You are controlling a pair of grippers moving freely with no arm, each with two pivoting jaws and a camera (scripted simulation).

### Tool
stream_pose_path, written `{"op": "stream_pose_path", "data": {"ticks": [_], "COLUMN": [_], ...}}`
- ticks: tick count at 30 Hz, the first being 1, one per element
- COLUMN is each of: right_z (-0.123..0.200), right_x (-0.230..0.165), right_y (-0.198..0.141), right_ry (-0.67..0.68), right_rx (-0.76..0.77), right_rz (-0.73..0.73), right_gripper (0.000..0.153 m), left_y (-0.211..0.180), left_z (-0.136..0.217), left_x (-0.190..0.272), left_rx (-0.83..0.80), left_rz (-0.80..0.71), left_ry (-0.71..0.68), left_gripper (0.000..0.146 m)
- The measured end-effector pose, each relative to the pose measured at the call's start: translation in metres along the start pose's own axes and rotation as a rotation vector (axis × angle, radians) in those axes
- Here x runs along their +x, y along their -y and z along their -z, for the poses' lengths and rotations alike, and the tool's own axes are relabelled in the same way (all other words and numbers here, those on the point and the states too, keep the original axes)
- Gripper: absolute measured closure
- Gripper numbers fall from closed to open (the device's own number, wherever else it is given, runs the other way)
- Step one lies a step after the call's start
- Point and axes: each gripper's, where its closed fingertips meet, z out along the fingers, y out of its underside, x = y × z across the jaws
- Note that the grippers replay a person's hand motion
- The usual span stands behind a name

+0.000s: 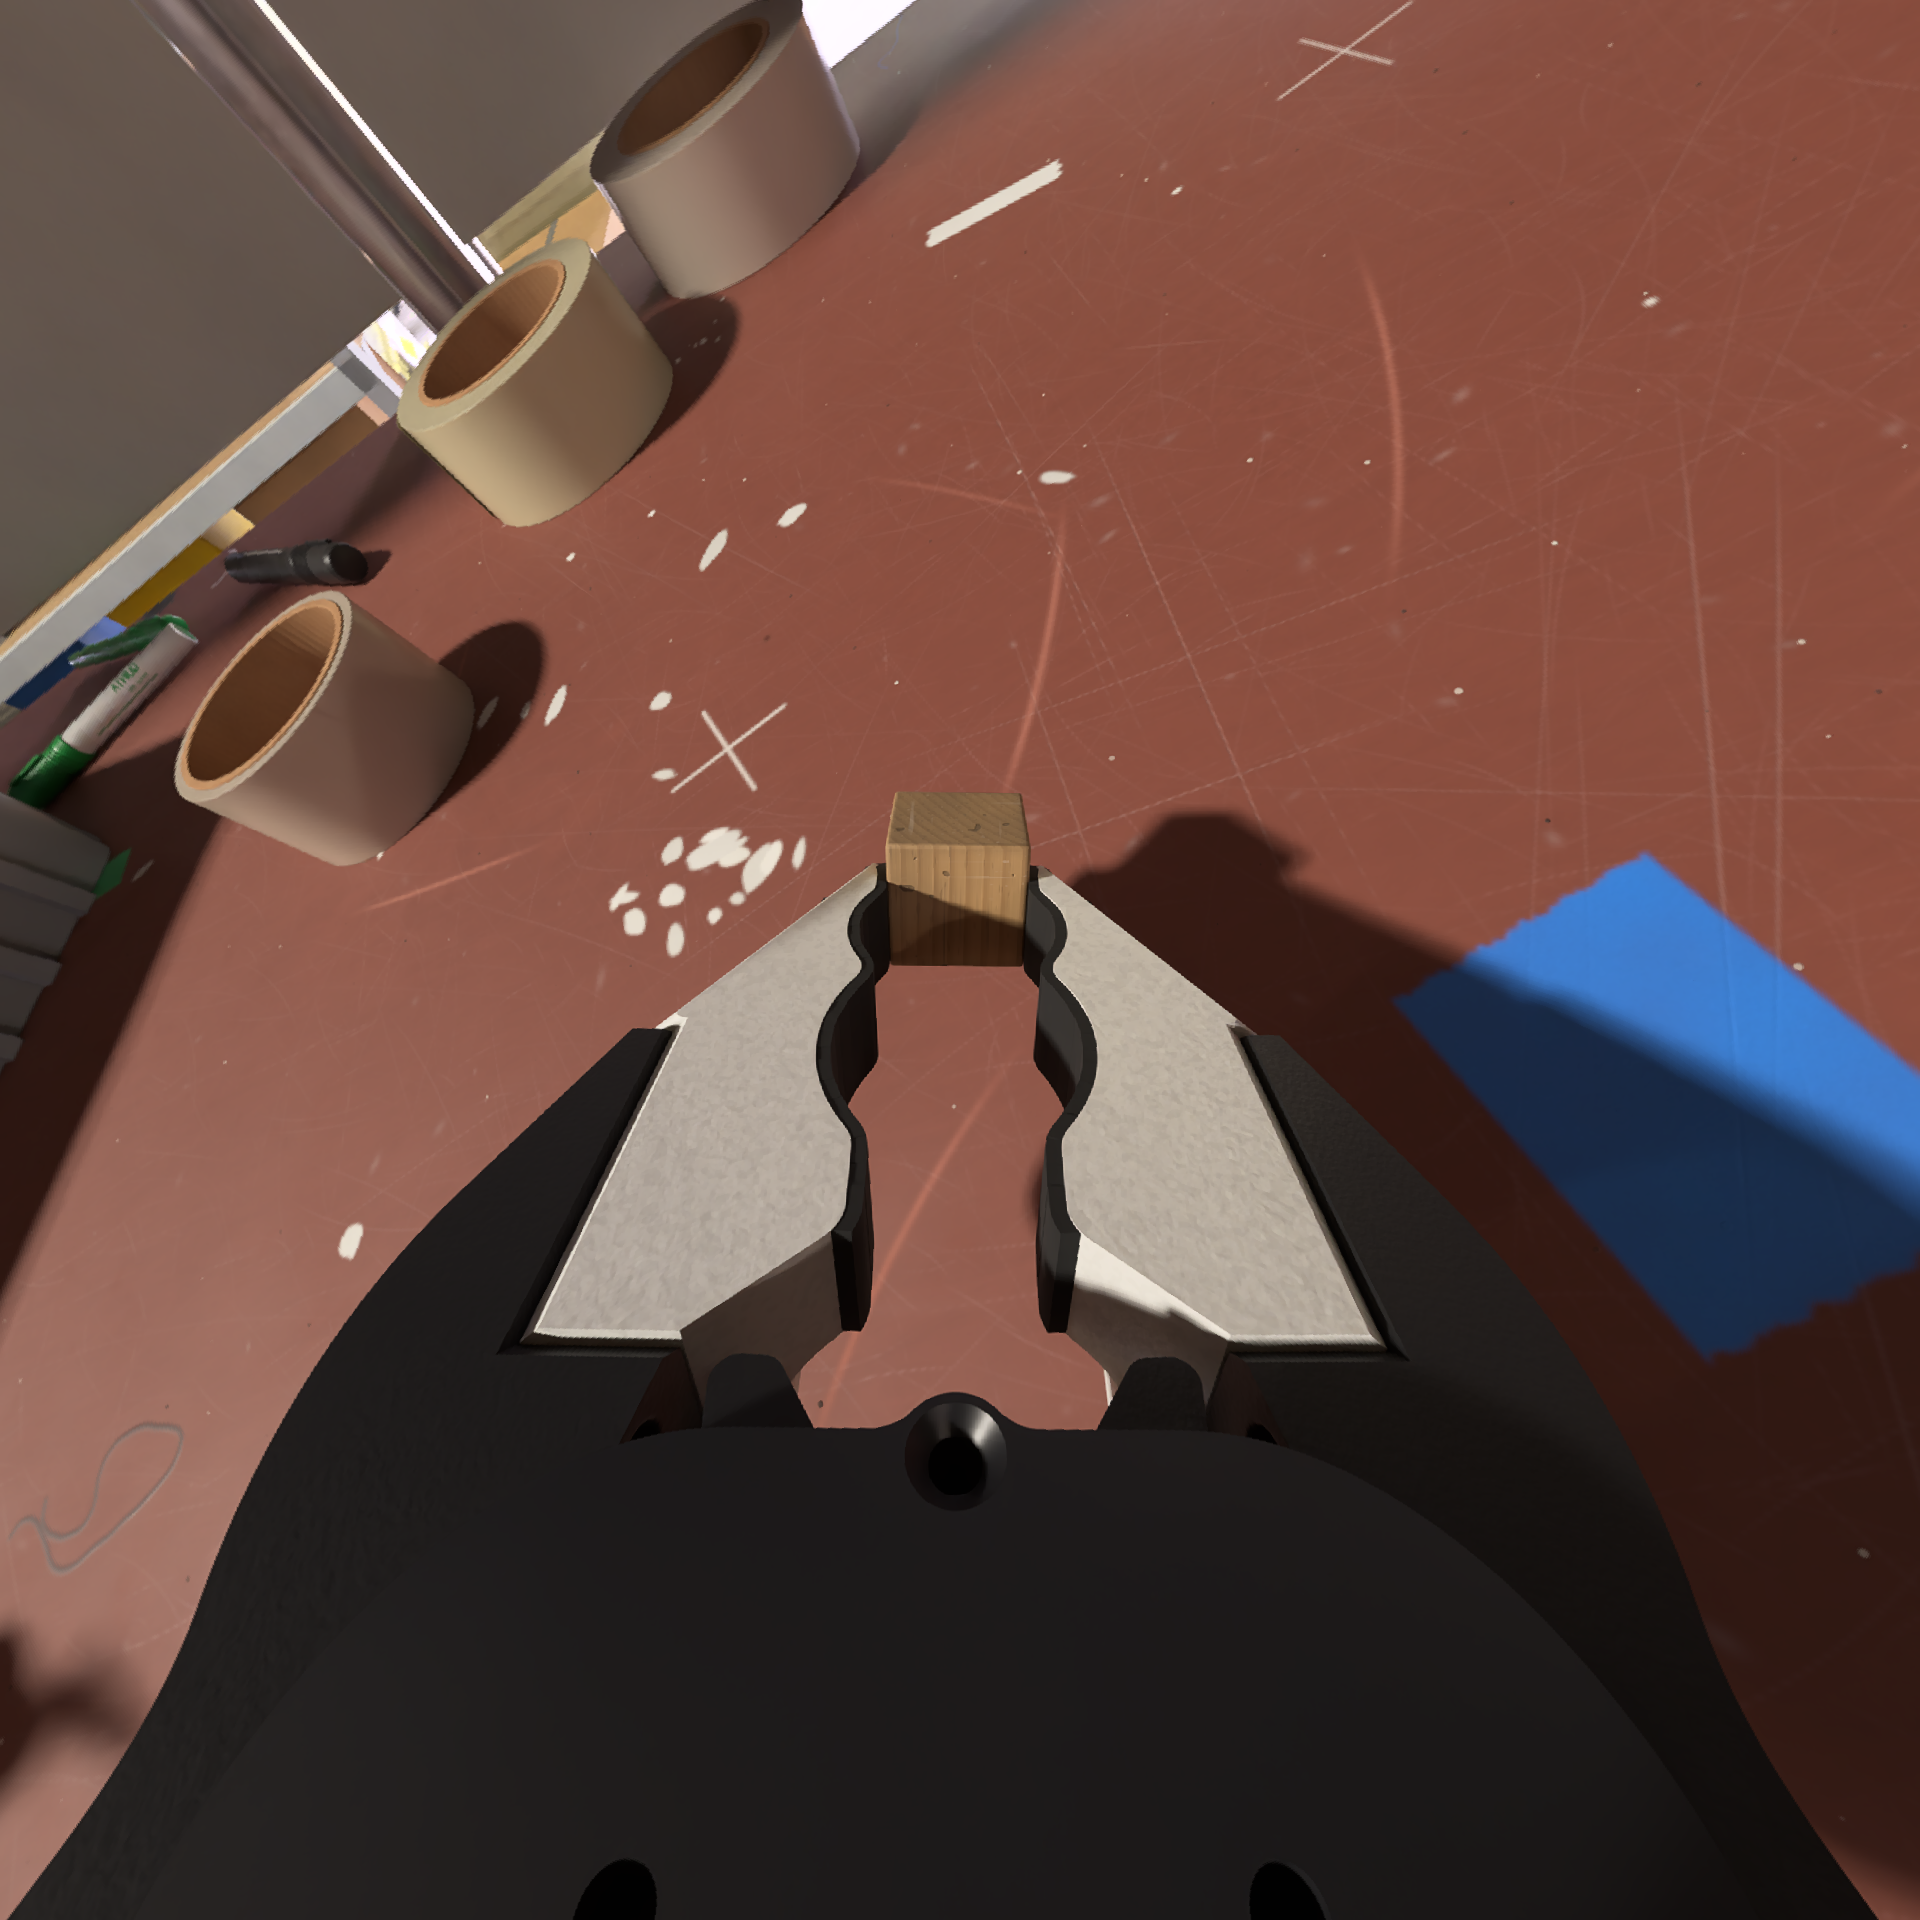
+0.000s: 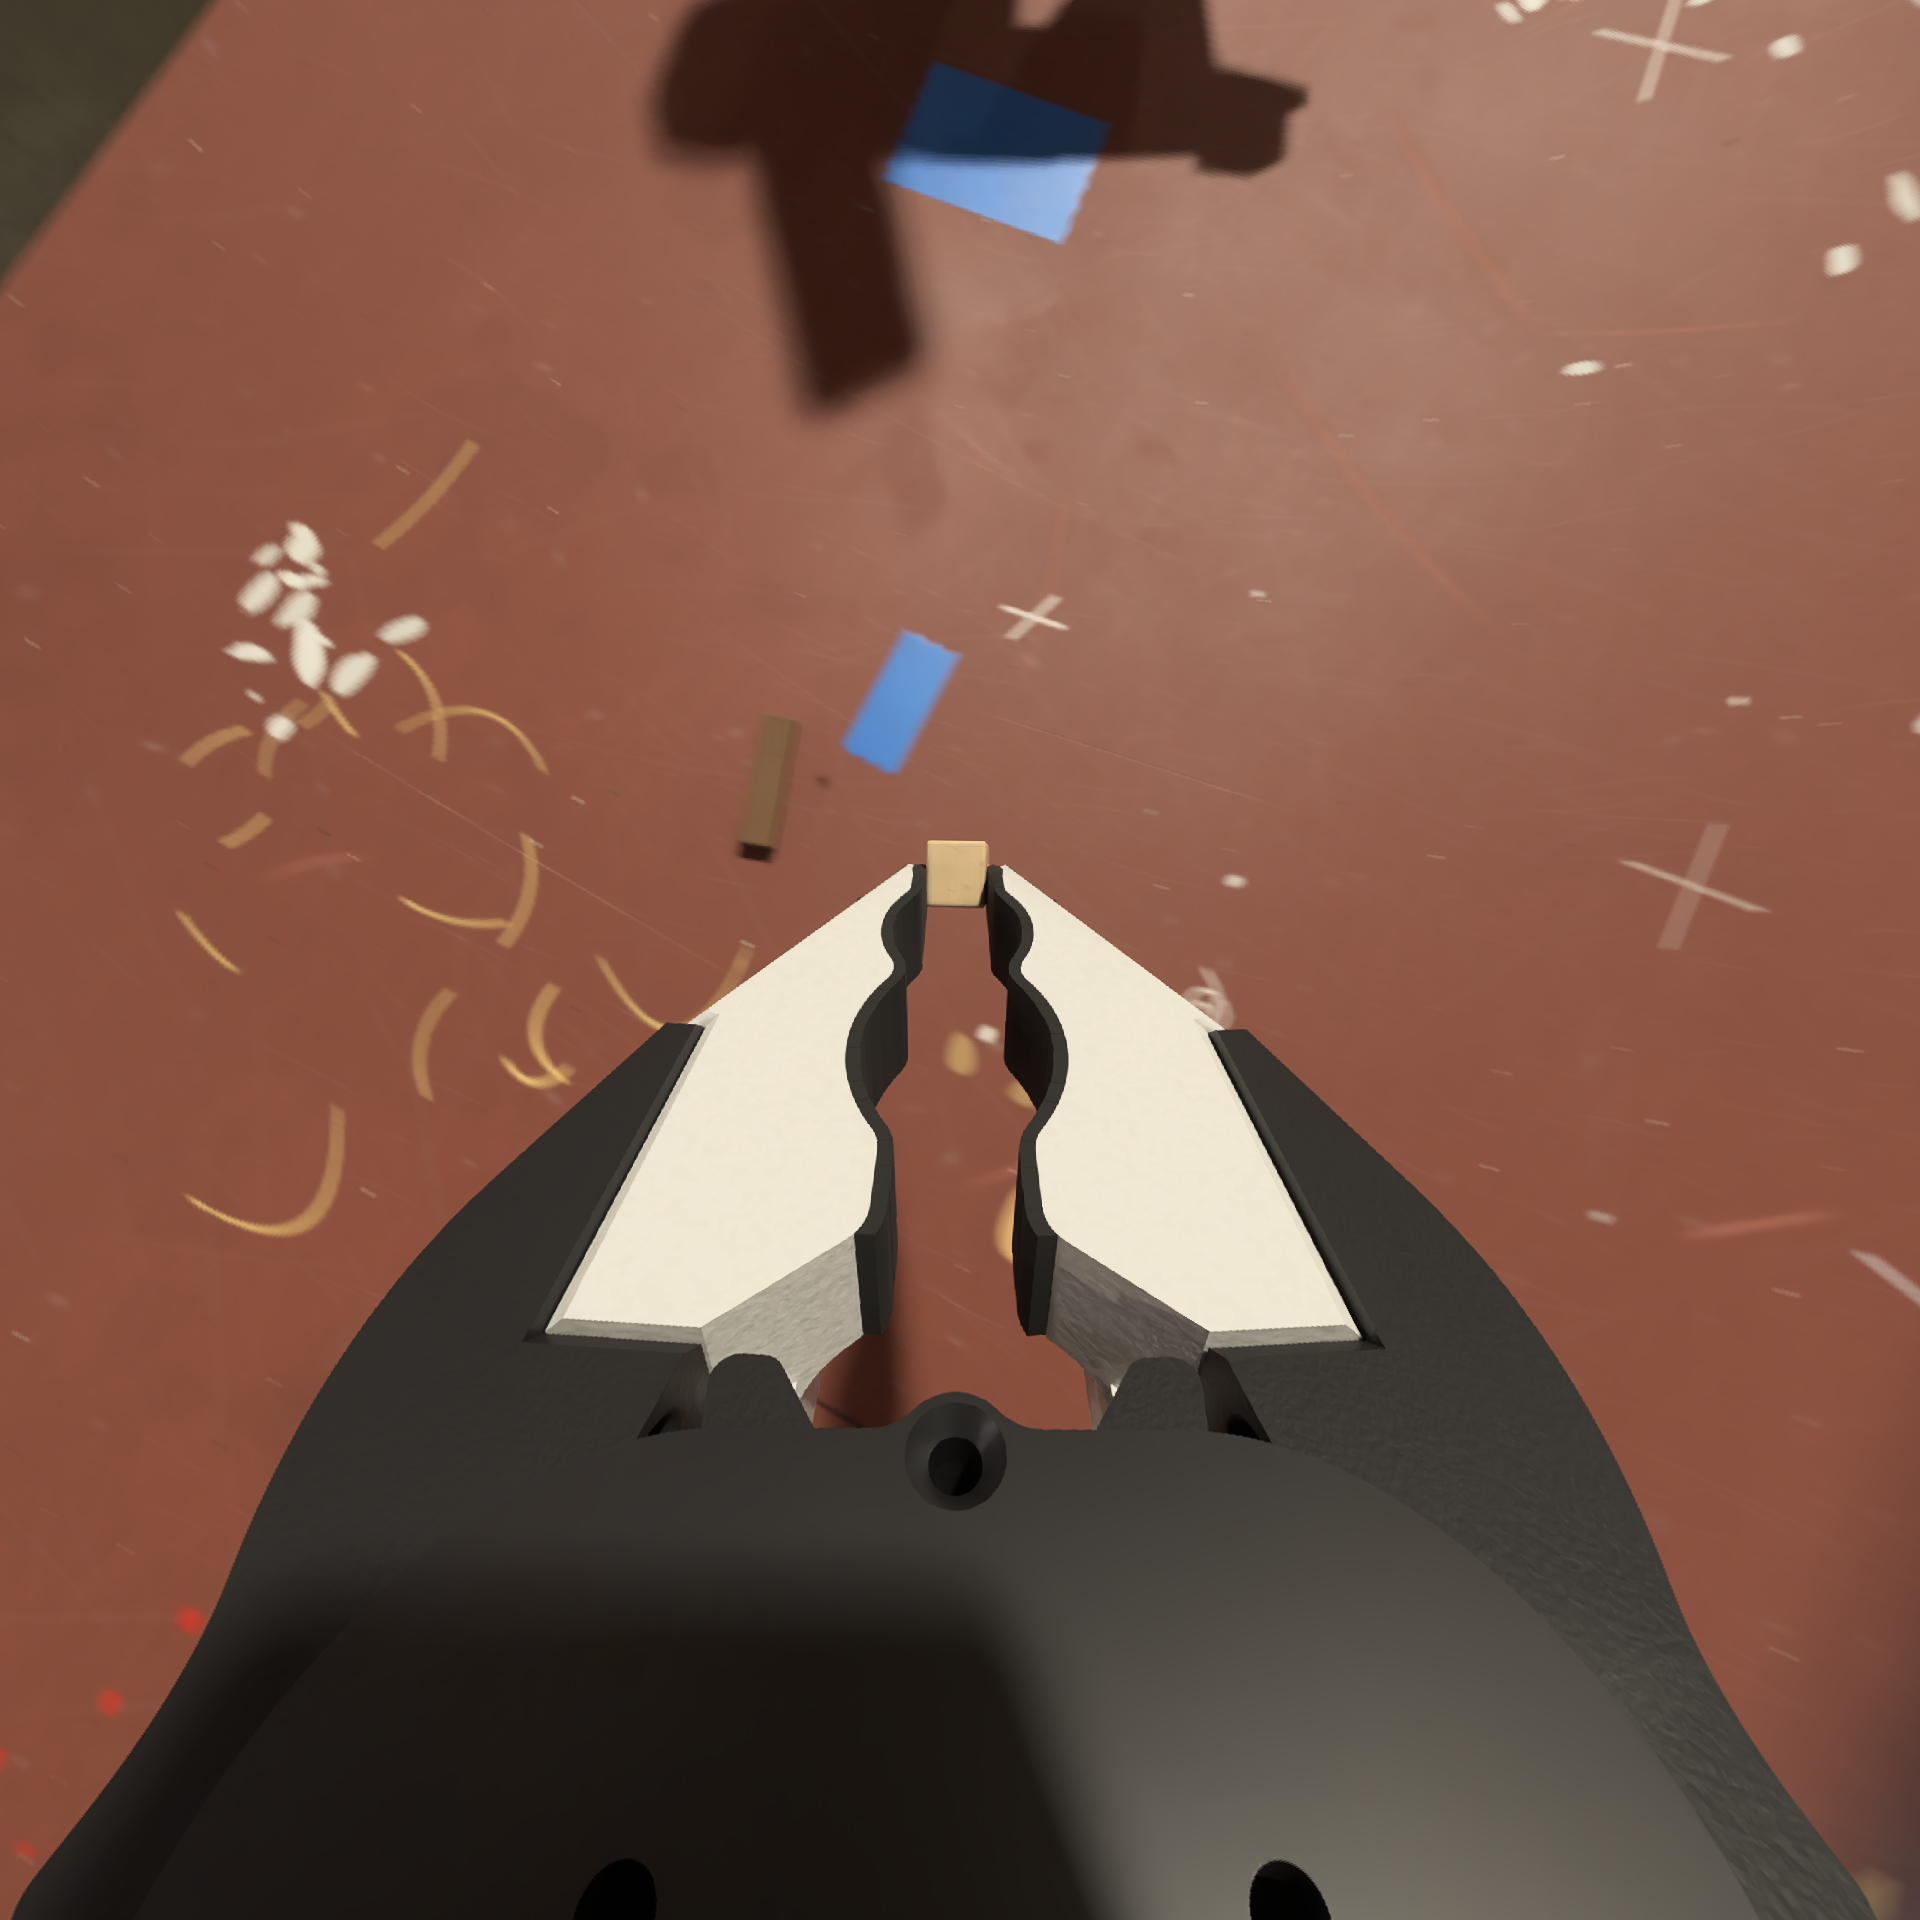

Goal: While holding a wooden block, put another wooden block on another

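Note:
In the left wrist view my left gripper (image 1: 956,914) is shut on a light wooden cube (image 1: 956,878), held between its fingertips above the red-brown table (image 1: 1351,520). In the right wrist view my right gripper (image 2: 956,883) is shut on a smaller pale wooden cube (image 2: 956,873), held well above the table. A dark brown elongated wooden block (image 2: 769,787) lies on the table below, a little left of and beyond the right fingertips.
Three tape rolls (image 1: 540,379) (image 1: 732,145) (image 1: 322,727) stand at the table's far left edge, with a green-and-white marker (image 1: 104,707) and a dark tube (image 1: 296,564). Blue tape patches lie on the table (image 1: 1662,1101) (image 2: 992,151) (image 2: 899,701). Curled shavings (image 2: 468,935) lie at left.

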Motion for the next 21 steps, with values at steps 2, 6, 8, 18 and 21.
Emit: {"op": "stream_pose_path", "data": {"ticks": [2,6,8,18,21], "right_z": [-0.016,-0.056,-0.073,-0.089,-0.056], "right_x": [-0.024,-0.054,-0.06,-0.053,-0.044], "right_y": [0.001,-0.006,-0.009,-0.011,-0.005], "right_ry": [0.023,0.027,0.012,-0.083,-0.106], "right_rx": [0.008,-0.052,-0.076,-0.103,-0.068], "right_rz": [-0.048,-0.113,-0.133,-0.196,-0.205], "right_gripper": [0.142,0.142,0.142,0.104,0.095], "left_y": [0.0,0.0,-0.001,-0.002,-0.002], "left_z": [0.001,0.002,0.002,0.003,0.003], "left_x": [0.001,0.006,0.007,0.011,0.012], "left_rx": [-0.004,-0.012,-0.02,-0.028,-0.031], "left_rz": [0.012,0.025,0.01,-0.024,-0.023], "left_ry": [0.002,-0.01,-0.006,-0.004,-0.007], "left_gripper": [0.122,0.122,0.122,0.122,0.122]}}
